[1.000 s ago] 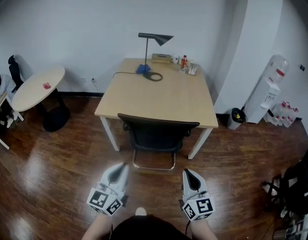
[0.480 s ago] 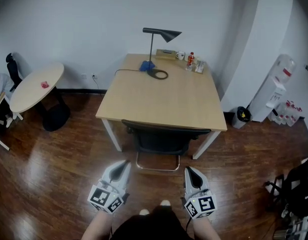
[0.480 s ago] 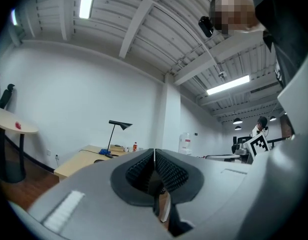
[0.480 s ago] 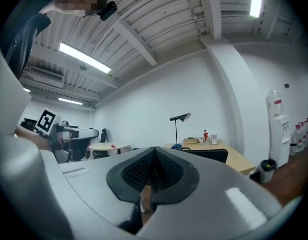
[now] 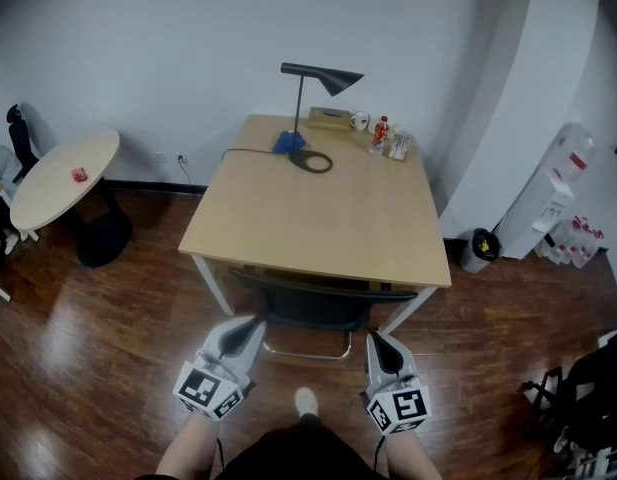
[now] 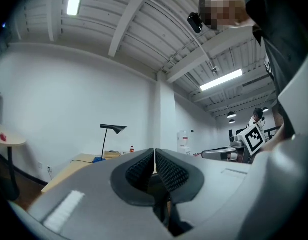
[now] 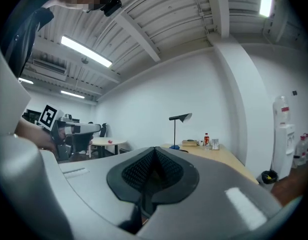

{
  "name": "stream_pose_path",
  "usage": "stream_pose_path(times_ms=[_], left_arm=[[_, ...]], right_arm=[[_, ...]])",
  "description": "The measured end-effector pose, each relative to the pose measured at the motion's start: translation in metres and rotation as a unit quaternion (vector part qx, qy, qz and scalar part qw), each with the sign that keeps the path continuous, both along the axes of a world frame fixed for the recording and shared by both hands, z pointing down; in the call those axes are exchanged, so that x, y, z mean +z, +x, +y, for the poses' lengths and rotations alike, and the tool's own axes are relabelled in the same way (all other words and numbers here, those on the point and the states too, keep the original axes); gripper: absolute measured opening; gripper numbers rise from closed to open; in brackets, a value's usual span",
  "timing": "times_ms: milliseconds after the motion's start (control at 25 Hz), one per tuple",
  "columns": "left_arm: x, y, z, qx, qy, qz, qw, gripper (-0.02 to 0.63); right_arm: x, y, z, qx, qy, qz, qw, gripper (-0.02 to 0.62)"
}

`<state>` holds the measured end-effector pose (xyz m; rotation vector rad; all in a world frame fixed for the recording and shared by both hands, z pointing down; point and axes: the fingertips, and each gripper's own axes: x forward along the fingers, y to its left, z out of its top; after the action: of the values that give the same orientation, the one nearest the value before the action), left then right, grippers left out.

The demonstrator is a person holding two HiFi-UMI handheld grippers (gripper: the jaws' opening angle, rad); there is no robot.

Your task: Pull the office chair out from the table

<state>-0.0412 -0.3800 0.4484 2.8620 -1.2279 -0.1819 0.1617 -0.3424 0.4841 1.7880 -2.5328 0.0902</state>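
A black office chair [image 5: 318, 303] is tucked under the near edge of a light wooden table [image 5: 318, 208]; only its backrest and chrome base bar show. My left gripper [image 5: 250, 330] hovers just short of the backrest's left side, jaws shut and empty. On the right, my right gripper [image 5: 377, 342] is level with it near the backrest's right side, also shut on nothing. In the left gripper view the shut gripper [image 6: 154, 156] points toward the table [image 6: 79, 164]. In the right gripper view the shut gripper [image 7: 154, 154] hides the chair; the table [image 7: 218, 156] shows beyond.
A black desk lamp [image 5: 313, 93], bottles and a cup [image 5: 380, 133] sit at the table's far end. A round white table [image 5: 63, 173] stands at left. A water dispenser [image 5: 558, 183] and a bin [image 5: 478, 248] stand at right by a pillar. The floor is dark wood.
Both grippers and the person have moved toward the table; the chair and table now sit closer in the head view. The jaws stayed shut.
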Motion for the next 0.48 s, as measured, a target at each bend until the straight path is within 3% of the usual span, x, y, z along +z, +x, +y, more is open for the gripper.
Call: stream_pose_path(times_ms=[320,480], left_arm=[[0.007,0.023,-0.049,0.002,0.000,-0.027,0.9996,0.011],[0.023,0.038,-0.069,0.013,0.013,-0.109,0.9938,0.012]], right_arm=[[-0.001,0.001,-0.053,-0.031,0.003,0.012,0.999,0.014],[0.015,0.001,-0.074,-0.051,-0.019,0.029,0.998,0.032]])
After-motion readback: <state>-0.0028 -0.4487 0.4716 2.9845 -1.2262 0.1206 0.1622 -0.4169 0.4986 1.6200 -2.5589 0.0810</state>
